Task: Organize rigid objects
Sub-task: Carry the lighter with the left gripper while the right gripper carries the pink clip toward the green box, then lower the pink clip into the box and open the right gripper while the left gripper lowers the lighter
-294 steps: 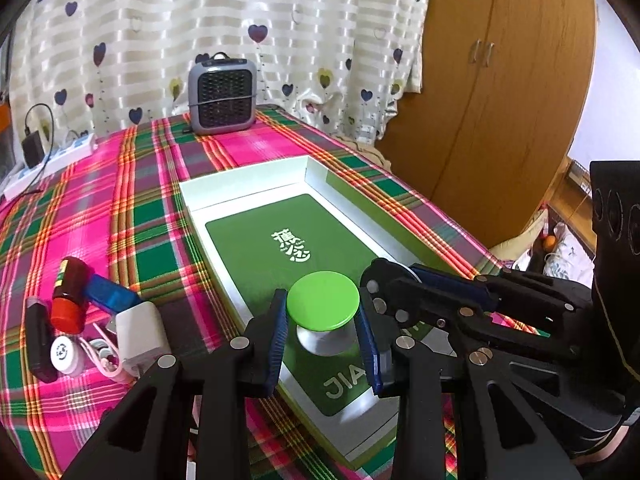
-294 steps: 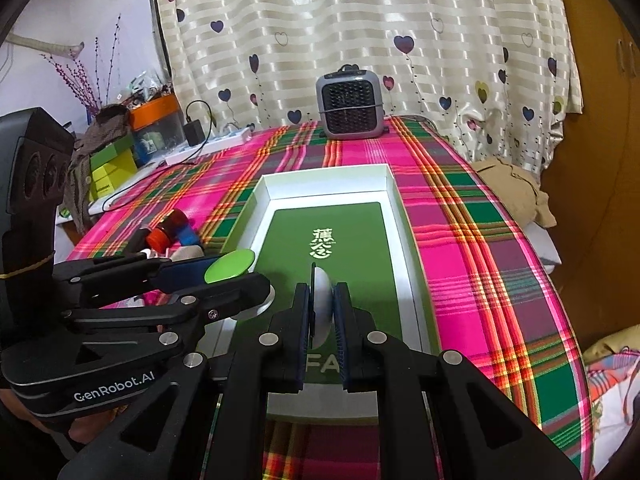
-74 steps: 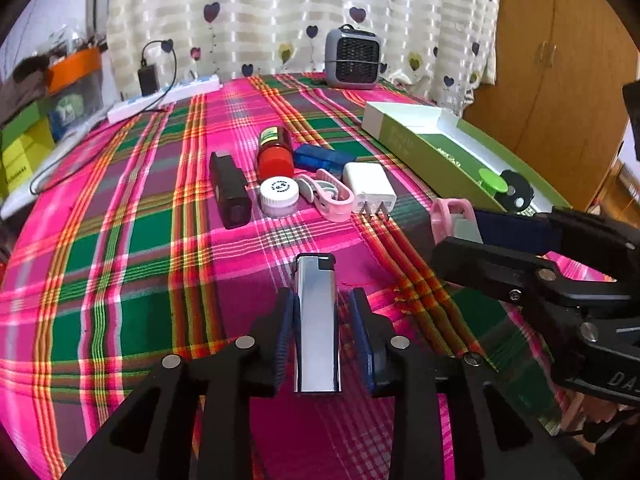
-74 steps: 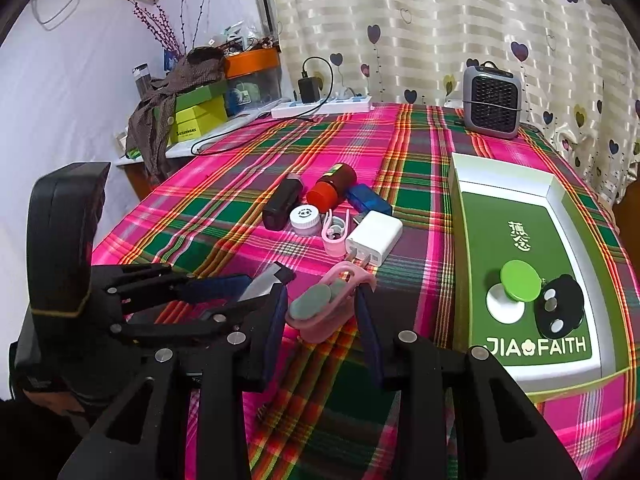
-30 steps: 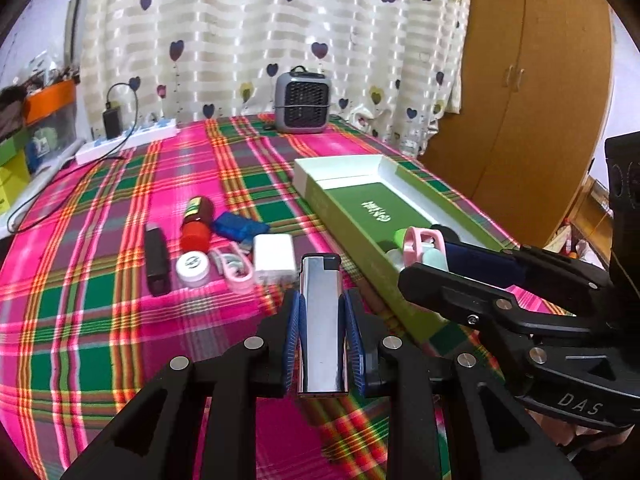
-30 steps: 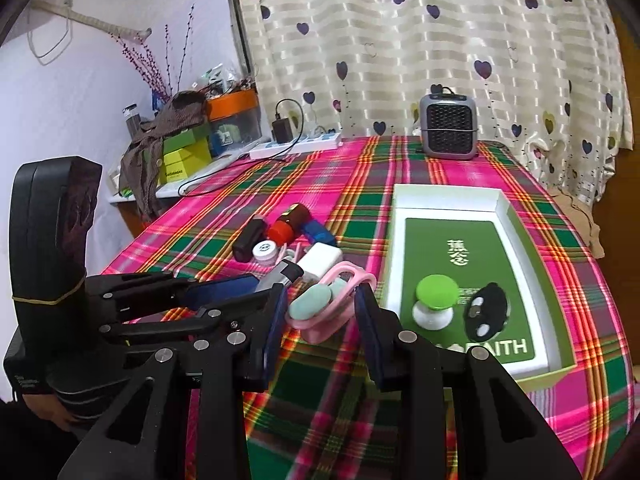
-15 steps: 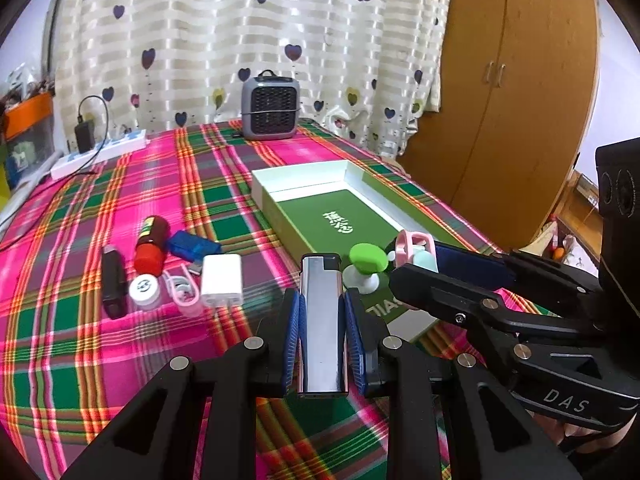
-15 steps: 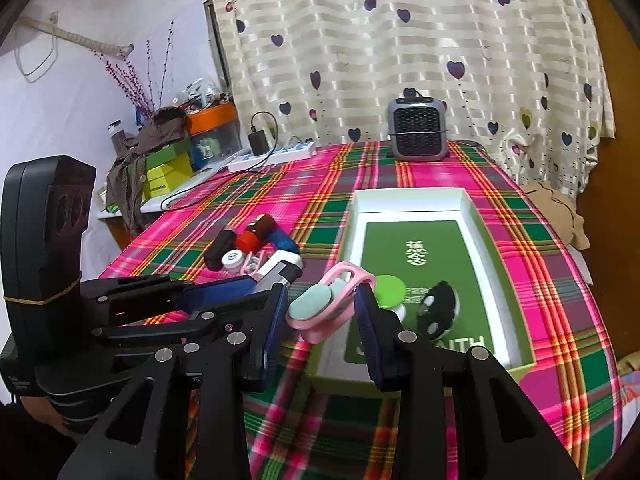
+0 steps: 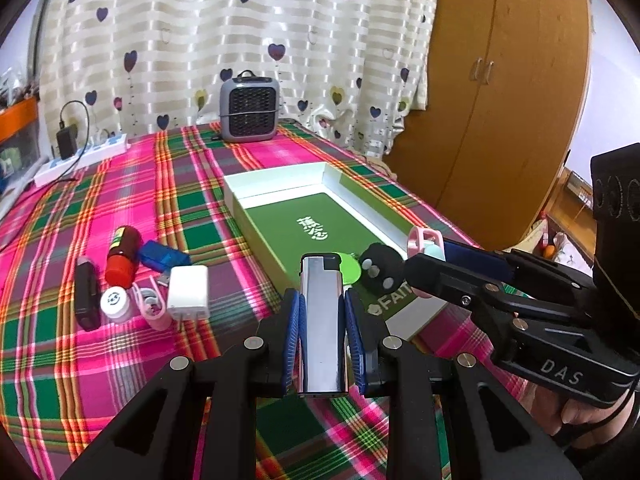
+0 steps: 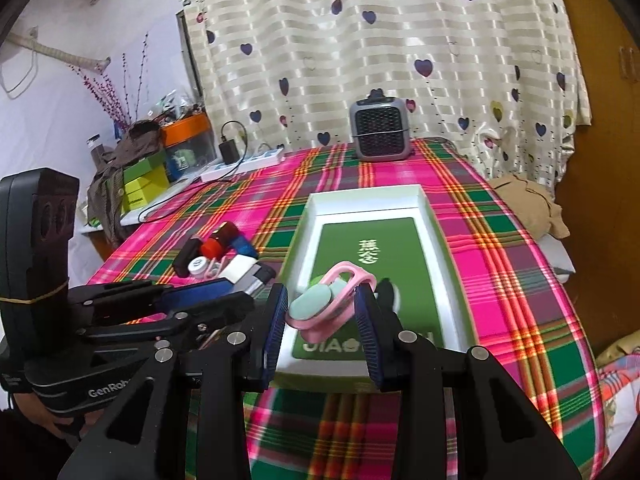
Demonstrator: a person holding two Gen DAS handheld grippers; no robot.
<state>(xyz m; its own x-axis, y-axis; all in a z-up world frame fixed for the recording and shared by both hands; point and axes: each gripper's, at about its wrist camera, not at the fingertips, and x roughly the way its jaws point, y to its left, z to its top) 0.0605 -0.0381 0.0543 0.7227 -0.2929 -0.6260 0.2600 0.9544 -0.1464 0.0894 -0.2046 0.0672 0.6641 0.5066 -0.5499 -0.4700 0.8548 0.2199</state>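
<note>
I count one lighter (image 9: 322,320), one pink clip (image 10: 329,306), two pieces in one box (image 9: 276,184), six loose items left.

You are holding two black handheld grippers. Your left gripper (image 9: 322,312) is showing angular black finger arms with round silver screw heads and ribbed blue pads (image 9: 291,336). Its body is carrying white "GenRob" lettering and a yellow band around its black camera block. Your right gripper (image 10: 322,312) is showing the same black arms, silver screws and ribbed blue pads (image 10: 366,332), and is bearing white "DAS" lettering.
</note>
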